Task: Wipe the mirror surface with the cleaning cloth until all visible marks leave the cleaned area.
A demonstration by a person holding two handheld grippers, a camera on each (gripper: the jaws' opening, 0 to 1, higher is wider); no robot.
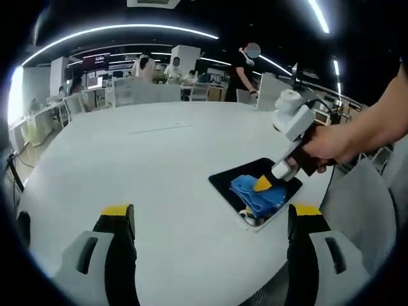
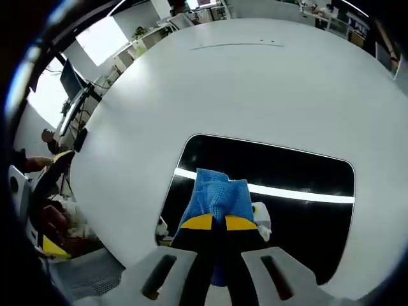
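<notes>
Nearest, left gripper [image 1: 209,220]: jaws spread wide, holding nothing, hovering over the table edge.

Right gripper [image 2: 214,222]: jaws pinched narrow on the cloth [image 2: 217,194], pressing it down on the mirror [image 2: 287,172]; a hand [image 1: 335,143] grips its handle.

Cloth: blue, soft, bunched under the yellow jaw tips. Likely light and limp, prone to folding or slipping loose; best taken at a thick bunched fold, as it is held.

Mirror: dark rounded rectangle lying flat near the table's edge, reflecting a ceiling light strip. Probably smooth, hard and breakable, and free to slide under a sideways push. Marks on it too small to tell.

Table [image 1: 159,166]: broad, white, round, bare elsewhere.

Room: open office, desks, monitors, strip lights, people standing well beyond the table.
</notes>
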